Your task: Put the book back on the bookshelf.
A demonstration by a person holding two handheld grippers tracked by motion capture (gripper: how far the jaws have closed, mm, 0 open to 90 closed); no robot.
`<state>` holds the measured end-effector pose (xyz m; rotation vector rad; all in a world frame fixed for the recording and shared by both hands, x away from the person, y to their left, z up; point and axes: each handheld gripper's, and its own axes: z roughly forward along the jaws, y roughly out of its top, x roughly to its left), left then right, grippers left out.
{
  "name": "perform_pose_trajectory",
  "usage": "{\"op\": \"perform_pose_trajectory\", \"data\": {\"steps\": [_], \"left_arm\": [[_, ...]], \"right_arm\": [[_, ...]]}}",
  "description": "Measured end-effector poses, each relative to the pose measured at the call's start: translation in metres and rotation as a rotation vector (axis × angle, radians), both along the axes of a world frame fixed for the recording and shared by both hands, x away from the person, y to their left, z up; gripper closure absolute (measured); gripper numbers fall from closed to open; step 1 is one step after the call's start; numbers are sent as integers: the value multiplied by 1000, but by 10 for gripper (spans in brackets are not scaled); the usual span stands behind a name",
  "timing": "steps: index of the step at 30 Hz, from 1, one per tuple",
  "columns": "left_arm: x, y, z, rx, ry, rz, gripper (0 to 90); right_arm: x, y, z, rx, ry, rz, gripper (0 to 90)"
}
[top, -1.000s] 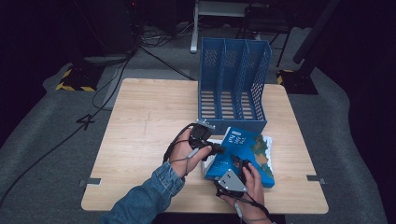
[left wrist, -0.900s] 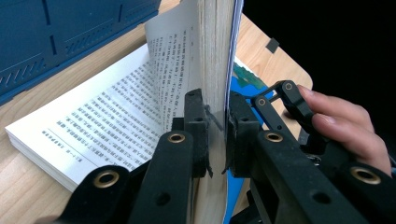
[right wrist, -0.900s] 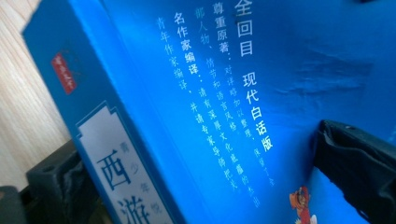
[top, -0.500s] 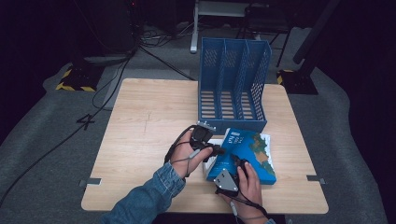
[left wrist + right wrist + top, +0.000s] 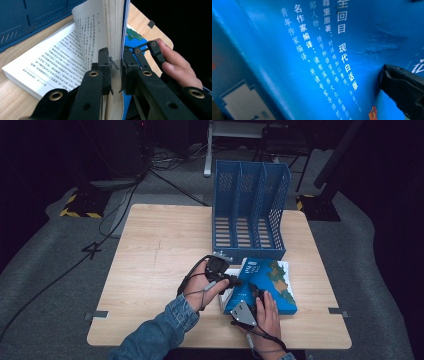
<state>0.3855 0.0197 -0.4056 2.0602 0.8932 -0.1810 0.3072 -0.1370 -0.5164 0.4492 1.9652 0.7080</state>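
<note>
Blue book (image 5: pixel 265 285) lying near the front right corner of the table (image 5: pixel 150 255), partly open, just in front of the blue file rack (image 5: pixel 248 210). Left gripper (image 5: pixel 115 72) closed on a thick bunch of lifted pages and the cover, held up on edge over the flat open pages. Right gripper (image 5: pixel 250 302) at the front edge of the book, one black jaw against the blue cover; cannot tell how far open.

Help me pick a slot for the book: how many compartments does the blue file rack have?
3, side by side in the blue file rack at the table's far edge: left, middle, right. All look empty.
</note>
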Motion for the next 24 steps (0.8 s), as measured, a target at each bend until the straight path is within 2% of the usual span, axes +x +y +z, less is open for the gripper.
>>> {"op": "perform_pose_trajectory", "data": {"steps": [3, 6, 7, 8, 9, 11, 14, 16, 19, 20, 21, 22, 23, 24], "left_arm": [[1, 0, -1, 9, -13, 4, 803], [2, 0, -3, 27, -46, 11, 801], [3, -1, -5, 40, -65, 22, 798], [3, -1, -5, 40, -65, 22, 796], [5, 0, -7, 33, -58, 27, 796], [8, 2, -10, 25, -39, 37, 792], [14, 6, -15, 12, -28, 56, 786], [17, 10, -18, 2, -40, 69, 770], [20, 19, -18, -14, -73, 104, 733], [22, 23, -18, -14, -87, 121, 726], [24, 28, -18, -37, -87, 120, 723], [25, 33, -18, -94, -58, 124, 710], [26, 36, -17, -135, -36, 131, 662], [27, 40, -16, -158, -39, 142, 628]], "right_arm": [[1, -1, 1, 3, 11, 6, 23], [2, -2, 2, 3, 30, 19, 57], [2, -2, 3, -18, 41, 26, 135], [1, -1, 4, -44, 43, 34, 184], [1, -1, 4, -44, 43, 34, 184], [-1, 2, 5, -99, 36, 41, 240], [0, 5, 5, -146, 30, 48, 296], [0, 5, 4, -186, 17, 58, 339], [1, 4, 7, -216, 1, 70, 409], [1, 4, 9, -212, -4, 68, 443], [1, 4, 11, -211, -7, 67, 487], [1, 2, 15, -189, 3, 64, 554], [5, 0, 19, -172, 45, 73, 556], [7, -1, 20, -160, 69, 79, 559]]}}
